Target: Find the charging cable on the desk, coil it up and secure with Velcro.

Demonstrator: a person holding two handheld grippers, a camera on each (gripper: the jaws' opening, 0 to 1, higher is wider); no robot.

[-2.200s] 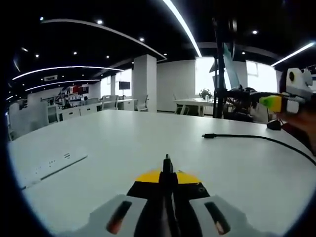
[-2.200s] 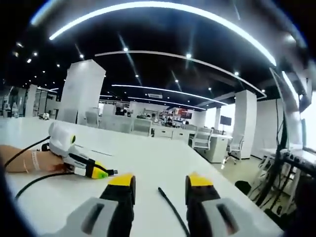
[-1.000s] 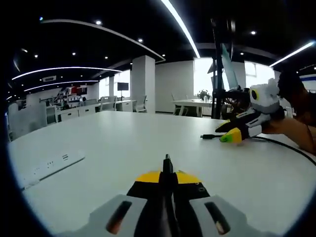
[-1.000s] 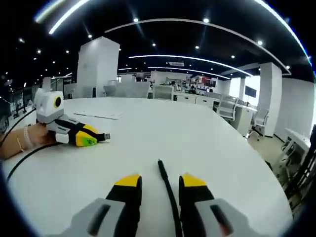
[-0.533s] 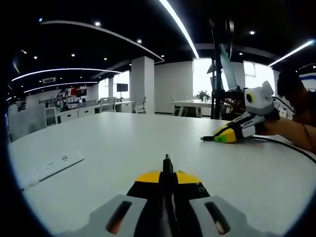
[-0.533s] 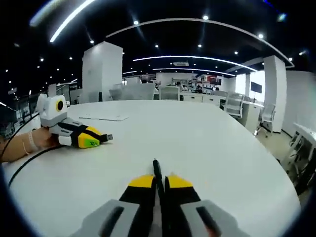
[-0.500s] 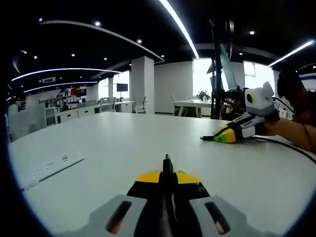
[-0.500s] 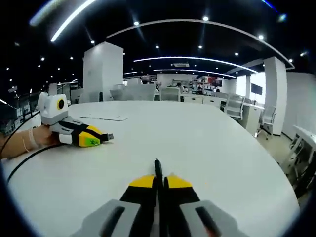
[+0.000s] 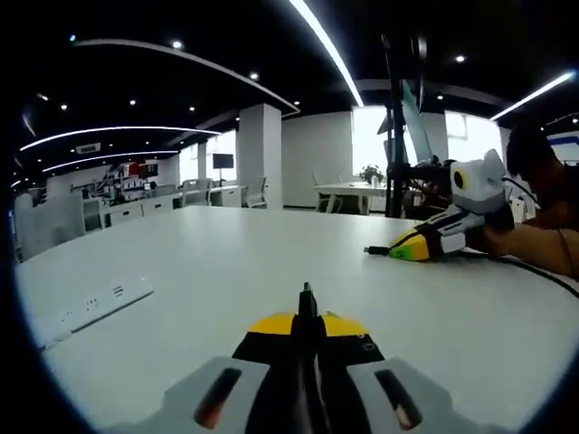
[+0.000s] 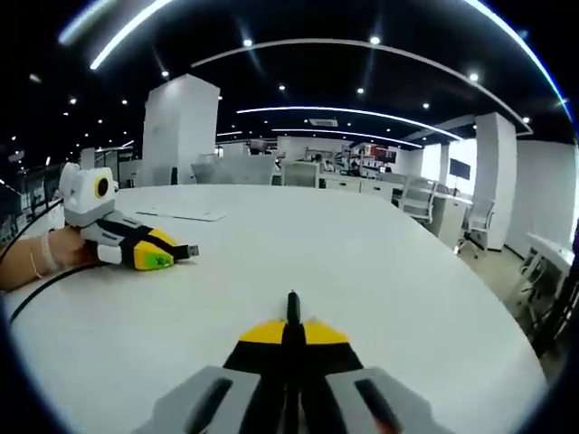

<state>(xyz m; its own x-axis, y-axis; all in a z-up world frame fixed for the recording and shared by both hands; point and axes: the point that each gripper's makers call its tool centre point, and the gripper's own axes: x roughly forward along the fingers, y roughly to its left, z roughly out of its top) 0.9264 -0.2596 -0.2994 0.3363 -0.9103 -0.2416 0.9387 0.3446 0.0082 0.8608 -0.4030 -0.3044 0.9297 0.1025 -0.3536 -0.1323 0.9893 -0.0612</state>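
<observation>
The black charging cable [image 9: 534,271] lies on the white desk [image 9: 226,262]. In the left gripper view my left gripper [image 9: 306,321] is shut on one end of the cable, and the plug [image 9: 306,295] sticks out past the yellow tips. Over at the right, my right gripper [image 9: 409,250] rests low on the desk, shut on the other end. In the right gripper view my right gripper [image 10: 291,327] is shut on the cable, its tip [image 10: 291,303] poking forward. My left gripper [image 10: 163,257] lies at the left with a plug at its nose.
A white power strip [image 9: 90,307] lies on the desk at the left of the left gripper view. A dark stand [image 9: 395,136] rises behind the right gripper. A person's hand [image 10: 36,262] holds the left gripper. Office desks and chairs stand far behind.
My right gripper, open with the cable end between its jaws a second ago, has shut on it. The left gripper has stayed shut on its end and has not moved.
</observation>
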